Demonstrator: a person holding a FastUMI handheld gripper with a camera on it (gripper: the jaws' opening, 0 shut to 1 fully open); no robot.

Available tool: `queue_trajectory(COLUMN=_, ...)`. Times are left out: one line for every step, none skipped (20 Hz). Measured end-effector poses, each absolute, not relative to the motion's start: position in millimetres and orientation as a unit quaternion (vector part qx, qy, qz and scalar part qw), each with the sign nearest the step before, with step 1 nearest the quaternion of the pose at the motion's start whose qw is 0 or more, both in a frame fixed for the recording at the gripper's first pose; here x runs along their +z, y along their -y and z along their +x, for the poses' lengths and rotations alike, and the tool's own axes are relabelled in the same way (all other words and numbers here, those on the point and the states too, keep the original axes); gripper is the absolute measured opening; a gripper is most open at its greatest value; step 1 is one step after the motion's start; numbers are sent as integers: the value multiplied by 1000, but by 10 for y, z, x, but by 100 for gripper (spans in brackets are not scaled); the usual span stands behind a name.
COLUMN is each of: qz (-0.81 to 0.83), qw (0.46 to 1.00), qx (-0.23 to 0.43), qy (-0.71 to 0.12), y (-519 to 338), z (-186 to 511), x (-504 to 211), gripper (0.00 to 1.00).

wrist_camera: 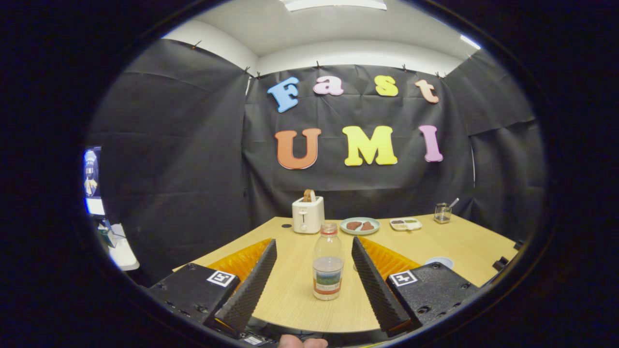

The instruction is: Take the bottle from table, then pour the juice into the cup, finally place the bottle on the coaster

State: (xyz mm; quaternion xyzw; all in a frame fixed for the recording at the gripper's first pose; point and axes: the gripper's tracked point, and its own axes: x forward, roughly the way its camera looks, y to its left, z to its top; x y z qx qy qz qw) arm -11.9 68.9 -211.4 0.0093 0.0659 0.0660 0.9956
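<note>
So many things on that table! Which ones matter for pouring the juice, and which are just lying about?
For the job:
- bottle, upright between the open jaws, untouched
- gripper
- possibly the white round thing past the right finger; too hidden to tell

Lying about:
- toaster
- plate
- small tray
- glass jar

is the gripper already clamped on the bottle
No, the gripper is open, with the bottle standing upright on the table between the fingers and a gap on each side.
</note>
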Motion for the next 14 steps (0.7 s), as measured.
queue_trajectory(qz=14, qw=995, qx=63, qy=-71, y=-658, z=-77, x=-2235, gripper=100)
queue_trajectory(qz=13, qw=995, qx=60, qy=-75, y=-631, z=-37, x=-2327, gripper=100)
queue_trajectory(qz=11, qw=995, qx=58, qy=-78, y=-617, z=6, x=-2426, gripper=100)
queue_trajectory(qz=10, qw=995, qx=54, qy=-80, y=-597, z=53, x=-2526, gripper=100)
queue_trajectory(qz=8, qw=996, qx=45, qy=-82, y=-547, z=86, x=-2626, gripper=100)
queue_trajectory(qz=6, qw=996, qx=35, qy=-86, y=-491, z=130, x=-2738, gripper=100)
queue_trajectory(qz=5, qw=995, qx=30, qy=-92, y=-482, z=174, x=-2862, gripper=100)
queue_trajectory(qz=5, qw=995, qx=29, qy=-97, y=-490, z=218, x=-2967, gripper=100)
queue_trajectory(qz=3, qw=994, qx=30, qy=-103, y=-504, z=259, x=-3061, gripper=100)
queue_trajectory(qz=-1, qw=994, qx=29, qy=-108, y=-516, z=303, x=-3149, gripper=100)
queue_trajectory(qz=-4, qw=993, qx=28, qy=-112, y=-519, z=343, x=-3228, gripper=100)
queue_trajectory(qz=-7, qw=993, qx=25, qy=-115, y=-536, z=382, x=-3298, gripper=100)
queue_trajectory(qz=-11, qw=993, qx=22, qy=-119, y=-551, z=412, x=-3370, gripper=100)
queue_trajectory(qz=-17, qw=992, qx=20, qy=-121, y=-568, z=446, x=-3418, gripper=100)
